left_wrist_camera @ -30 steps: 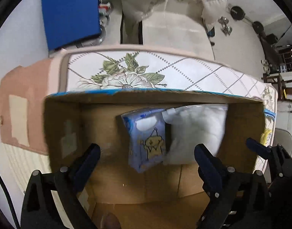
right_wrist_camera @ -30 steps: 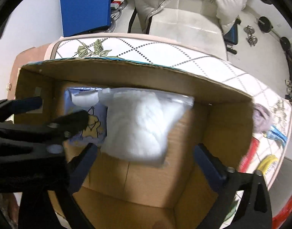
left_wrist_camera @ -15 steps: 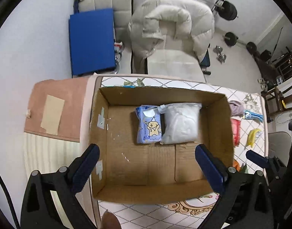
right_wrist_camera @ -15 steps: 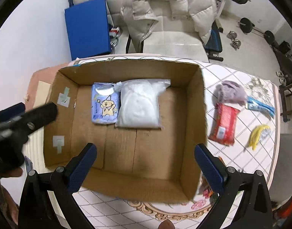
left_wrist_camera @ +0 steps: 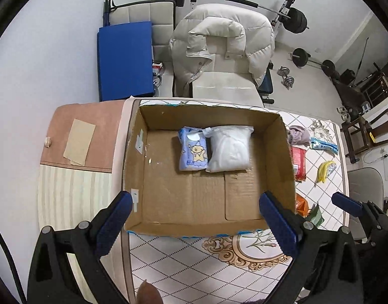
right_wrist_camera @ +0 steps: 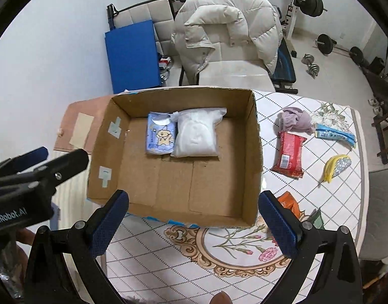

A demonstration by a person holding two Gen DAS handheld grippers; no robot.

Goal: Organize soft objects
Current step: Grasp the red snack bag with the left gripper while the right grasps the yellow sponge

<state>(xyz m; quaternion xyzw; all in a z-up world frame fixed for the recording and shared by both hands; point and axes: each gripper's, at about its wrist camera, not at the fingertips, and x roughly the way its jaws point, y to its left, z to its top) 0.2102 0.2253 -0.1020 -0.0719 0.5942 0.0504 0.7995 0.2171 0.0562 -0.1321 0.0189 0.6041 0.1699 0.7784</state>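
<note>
An open cardboard box (left_wrist_camera: 282, 152) (right_wrist_camera: 254, 136) stands on the table. Inside at the back lie a blue tissue pack with a bear (left_wrist_camera: 193, 152) (right_wrist_camera: 160, 136) and a clear bag of white stuff (left_wrist_camera: 229, 152) (right_wrist_camera: 196, 135), side by side. To the right of the box lie a purple cloth (right_wrist_camera: 294, 120), a red pack (right_wrist_camera: 289, 154), a blue packet (right_wrist_camera: 334, 134), a yellow pouch (right_wrist_camera: 337, 167) and an orange packet (right_wrist_camera: 289, 204). My left gripper (left_wrist_camera: 194, 224) and right gripper (right_wrist_camera: 192, 224) are open and empty, high above the box's near edge.
The table has a patterned cloth (right_wrist_camera: 183, 266). A pink side cabinet (left_wrist_camera: 77, 136) stands left of the box. Behind the table are a chair with a white puffy jacket (left_wrist_camera: 224, 50), a blue mat (left_wrist_camera: 124, 60) and barbell weights (left_wrist_camera: 299, 20).
Both grippers rose up and back out of the box, from close over the blue pack and white bag to high above the table. Both packs stayed in the box.
</note>
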